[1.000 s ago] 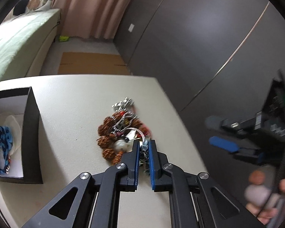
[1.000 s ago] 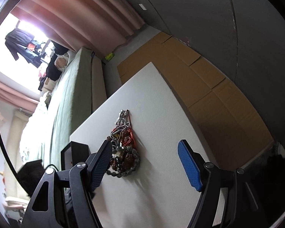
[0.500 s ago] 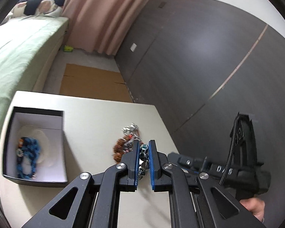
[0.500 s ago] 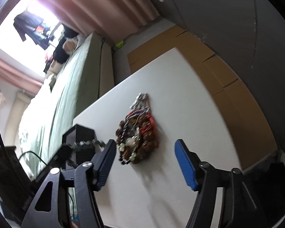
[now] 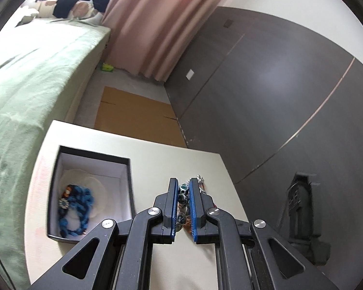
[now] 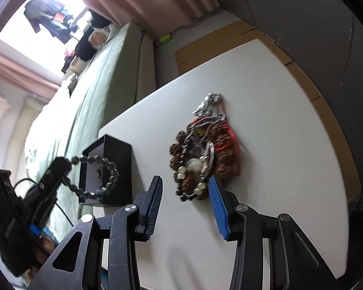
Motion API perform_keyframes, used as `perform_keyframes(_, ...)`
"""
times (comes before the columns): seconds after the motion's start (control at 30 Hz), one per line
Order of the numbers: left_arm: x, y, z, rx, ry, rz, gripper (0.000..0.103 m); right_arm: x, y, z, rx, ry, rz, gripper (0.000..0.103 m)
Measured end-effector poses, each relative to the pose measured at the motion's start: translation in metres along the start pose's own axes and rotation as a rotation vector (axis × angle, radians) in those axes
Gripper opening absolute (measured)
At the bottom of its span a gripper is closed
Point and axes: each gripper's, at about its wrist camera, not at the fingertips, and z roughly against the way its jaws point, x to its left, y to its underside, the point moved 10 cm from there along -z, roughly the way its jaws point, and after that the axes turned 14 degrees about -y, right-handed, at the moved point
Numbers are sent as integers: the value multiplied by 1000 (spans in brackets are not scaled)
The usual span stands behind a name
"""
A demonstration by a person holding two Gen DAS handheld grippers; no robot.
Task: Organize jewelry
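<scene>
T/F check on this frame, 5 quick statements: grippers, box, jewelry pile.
1. The left gripper is shut on a dark bead bracelet. True; the loop hangs from its fingers in the right wrist view.
2. The right gripper is clamped on the jewelry pile. False; its jaws are open and hold nothing, with the pile just ahead of them.
3. The black box is empty. False; a blue beaded piece lies inside.
4. The jewelry pile sits on the table, outside the box. True.
5. The bead bracelet is already in the box. False; it hangs in the air beside the box.
</scene>
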Motion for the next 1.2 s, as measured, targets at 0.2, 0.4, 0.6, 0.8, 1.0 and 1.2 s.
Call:
perform_keyframes(0.2,20,-13,10,-25,-2,53,9,11,2,-23,28,52,62,42)
perform_keyframes(0.4,36,-16,21,-39,-5,82,9,4,4,-39,54,174,110,16)
perform_keyframes(0.6,49,-19,28,-40,-2,106,9,8,-2,-19,-7,149,103,9)
perform_keyframes(0.8,62,-20,22,-14,-40,151,13,28,-16,15,-121,23,62,9)
perform_keyframes(1.0,88,-24,29,-22,-95,219,59,61,-21,24,-194,-80,73,10)
perform_keyframes(1.2,104,-26,39,-23,-99,249,60,94,-23,13,-208,-137,107,9)
